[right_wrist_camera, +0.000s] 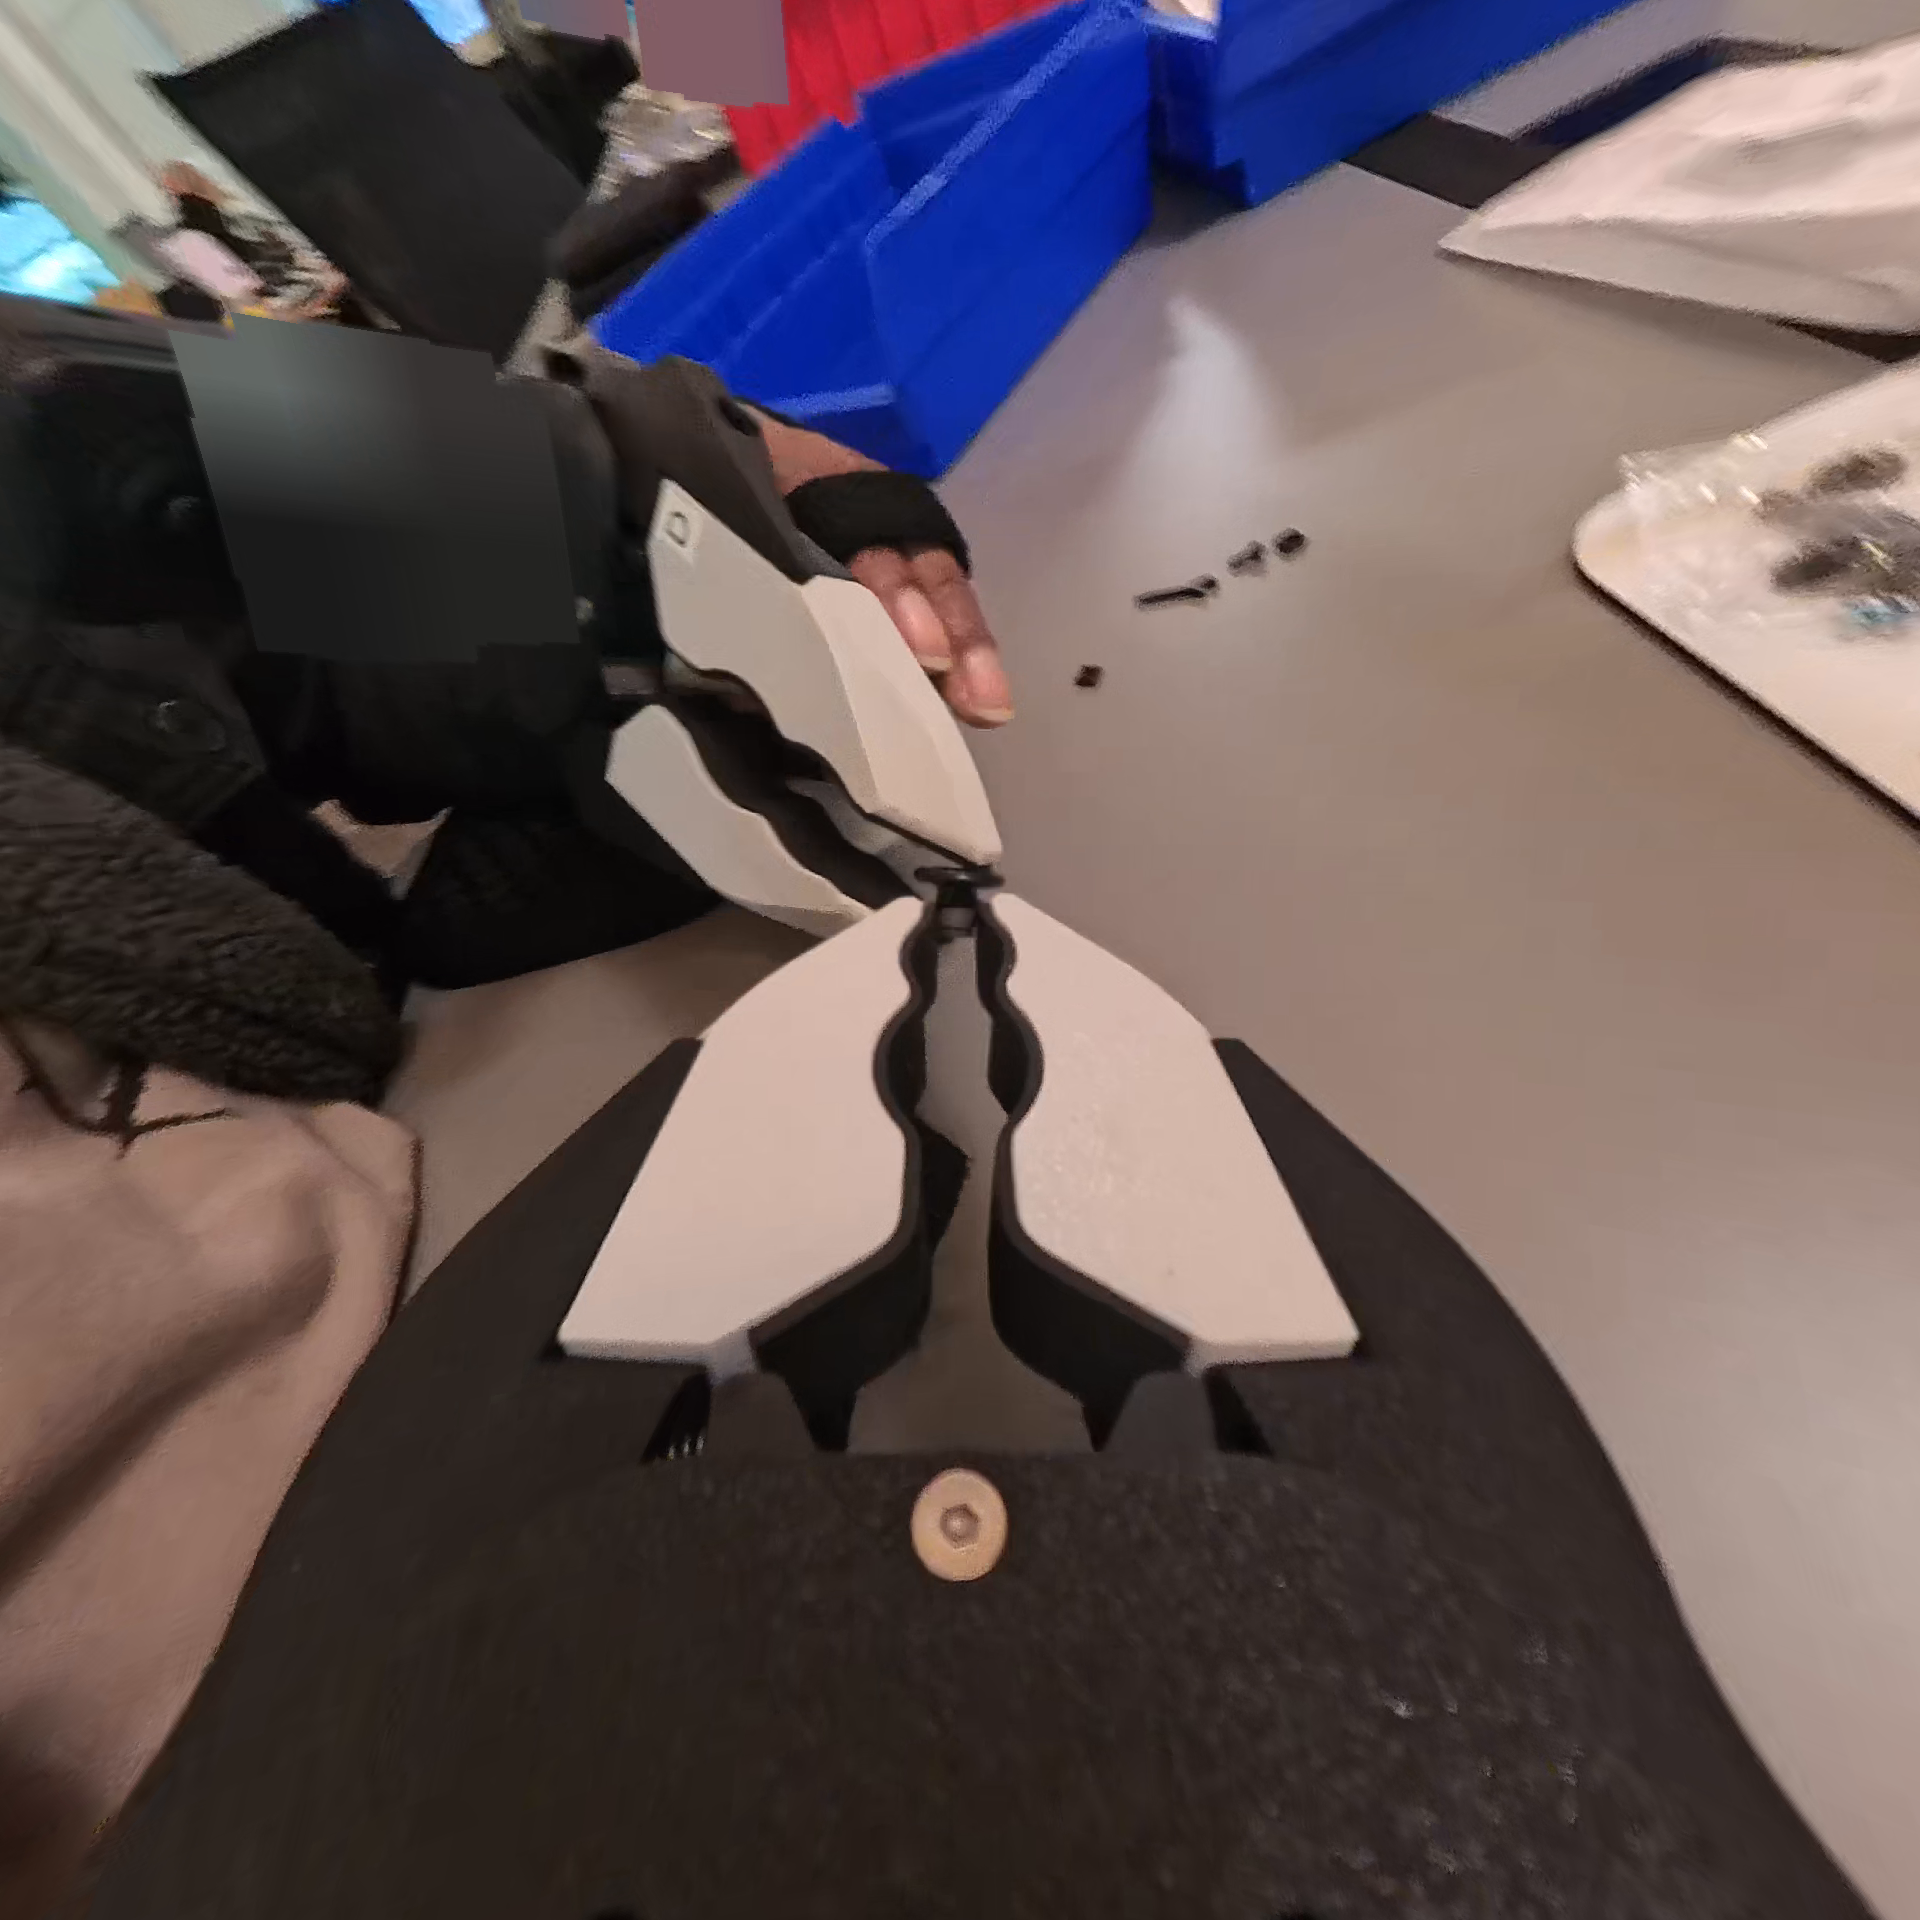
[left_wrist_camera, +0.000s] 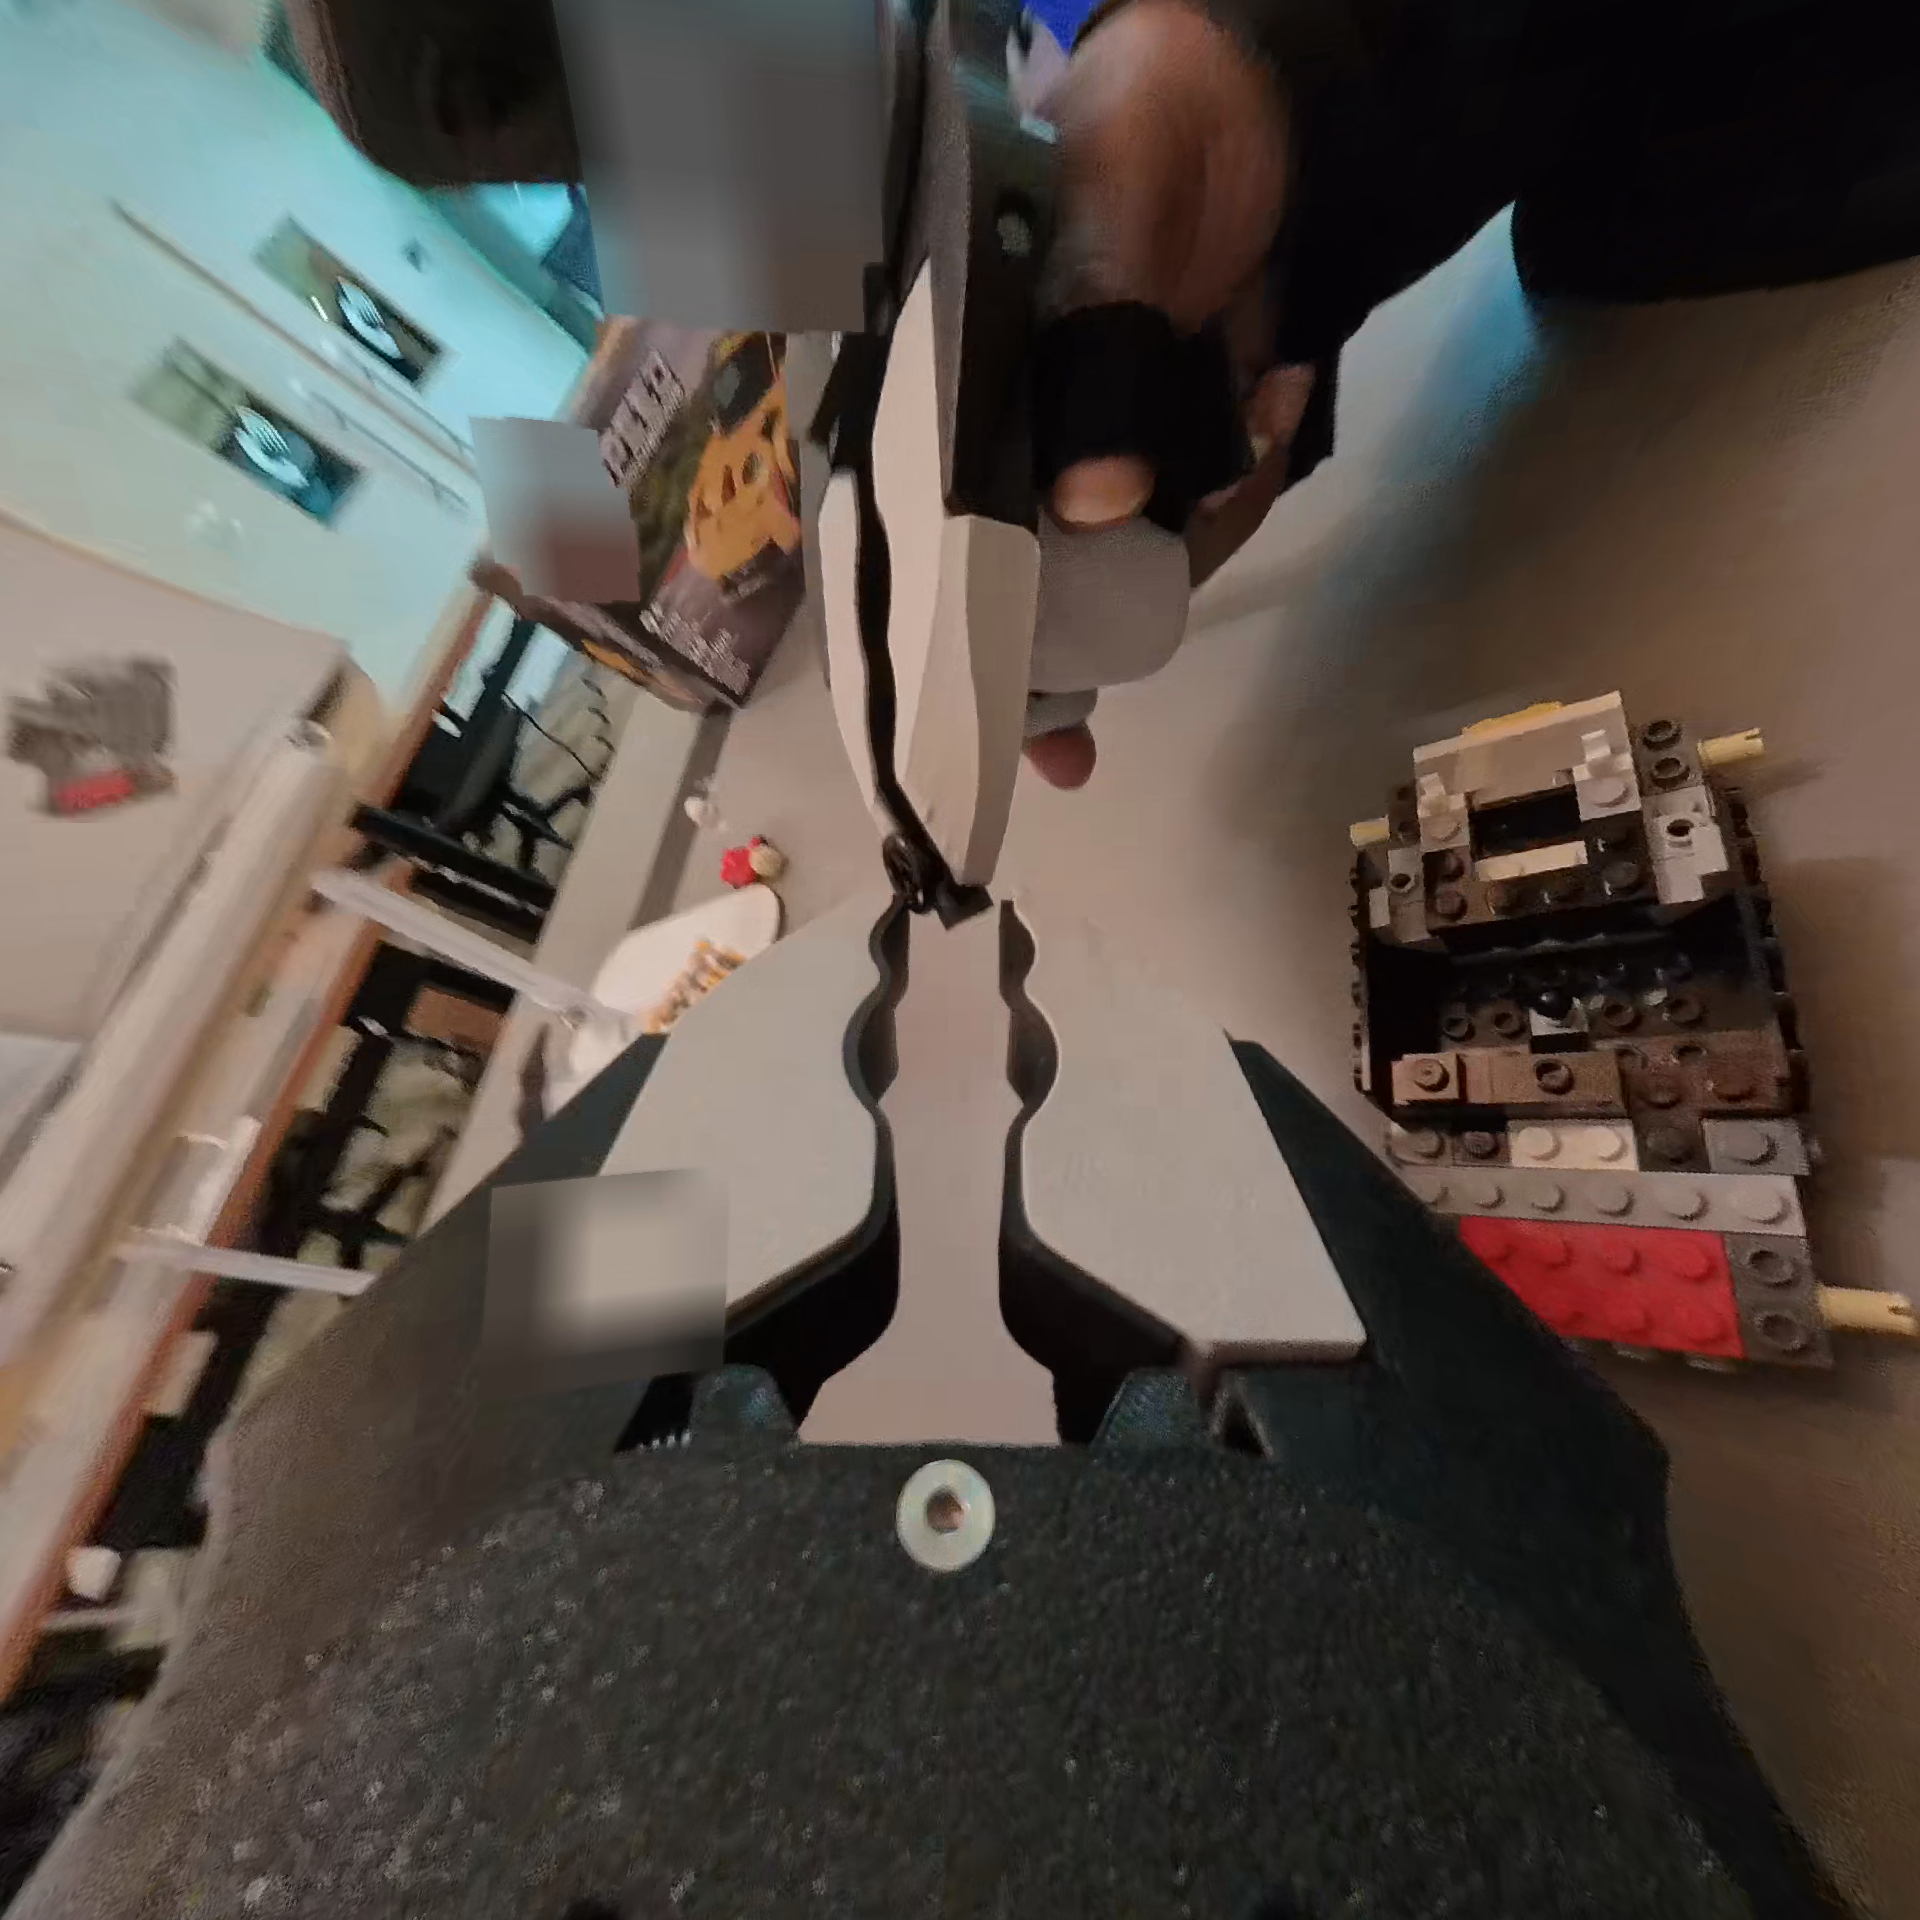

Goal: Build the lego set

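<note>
My right gripper (right_wrist_camera: 958,906) is shut on a small black lego piece (right_wrist_camera: 956,891) at its fingertips. In the left wrist view it comes down from above (left_wrist_camera: 935,888), with the small black piece (left_wrist_camera: 940,894) at its tips. My left gripper (left_wrist_camera: 954,909) is open, its fingertips on either side of that piece and meeting the right gripper tip to tip. In the right wrist view it comes in from the left (right_wrist_camera: 935,883). The partly built lego model (left_wrist_camera: 1579,1039), black, grey and red with tan pins, lies on the grey table to the right of both grippers.
The lego box (left_wrist_camera: 707,499) stands at the back. A white plate (left_wrist_camera: 686,966) with pieces and a red piece (left_wrist_camera: 743,862) lie behind the grippers. Blue bins (right_wrist_camera: 935,239), loose small black parts (right_wrist_camera: 1216,582), a white tray with bagged parts (right_wrist_camera: 1766,582) and a white bag (right_wrist_camera: 1714,208) lie beyond. Less than 4 cm separates the two grippers' tips.
</note>
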`<move>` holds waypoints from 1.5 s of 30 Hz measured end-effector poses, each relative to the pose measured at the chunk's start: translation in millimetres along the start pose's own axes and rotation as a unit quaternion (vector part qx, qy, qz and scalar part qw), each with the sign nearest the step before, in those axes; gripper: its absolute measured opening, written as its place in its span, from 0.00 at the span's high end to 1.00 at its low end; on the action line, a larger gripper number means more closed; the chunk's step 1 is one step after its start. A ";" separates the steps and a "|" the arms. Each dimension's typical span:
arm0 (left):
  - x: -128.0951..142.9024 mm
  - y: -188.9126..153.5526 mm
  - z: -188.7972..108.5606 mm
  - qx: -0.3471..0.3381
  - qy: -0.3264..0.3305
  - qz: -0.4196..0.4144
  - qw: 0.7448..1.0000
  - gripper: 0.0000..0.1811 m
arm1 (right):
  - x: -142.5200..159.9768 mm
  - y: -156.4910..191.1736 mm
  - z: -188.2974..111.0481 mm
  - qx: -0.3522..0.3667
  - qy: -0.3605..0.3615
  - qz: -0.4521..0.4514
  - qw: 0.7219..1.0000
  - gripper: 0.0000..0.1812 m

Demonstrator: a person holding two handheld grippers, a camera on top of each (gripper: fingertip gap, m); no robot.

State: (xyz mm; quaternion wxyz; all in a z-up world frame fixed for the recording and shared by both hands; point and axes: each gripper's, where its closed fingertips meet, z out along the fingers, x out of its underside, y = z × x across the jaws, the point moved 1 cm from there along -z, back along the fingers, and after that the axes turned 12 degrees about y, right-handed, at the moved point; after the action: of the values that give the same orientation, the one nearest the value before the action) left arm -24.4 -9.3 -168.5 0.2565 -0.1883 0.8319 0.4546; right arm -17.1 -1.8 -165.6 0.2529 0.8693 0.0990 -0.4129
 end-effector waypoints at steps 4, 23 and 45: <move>3.9 -7.6 1.2 0.008 0.022 -0.012 1.000 0.89 | 7.8 -9.1 3.4 0.065 0.029 0.038 0.997 0.97; 7.0 -16.4 -3.3 0.157 0.009 -0.235 0.959 0.95 | 17.2 0.7 14.4 0.243 0.134 -0.209 0.938 0.97; -31.3 16.3 -57.8 0.312 -0.294 -0.398 0.811 0.99 | -27.9 56.9 -7.9 -0.057 -0.119 -0.090 0.987 0.94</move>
State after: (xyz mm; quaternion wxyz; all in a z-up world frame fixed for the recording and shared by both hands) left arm -23.1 -47.6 -112.8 0.6918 -0.2702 0.6667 0.0626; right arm -8.0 -45.1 -119.7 0.2741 0.7856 0.1699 -0.5281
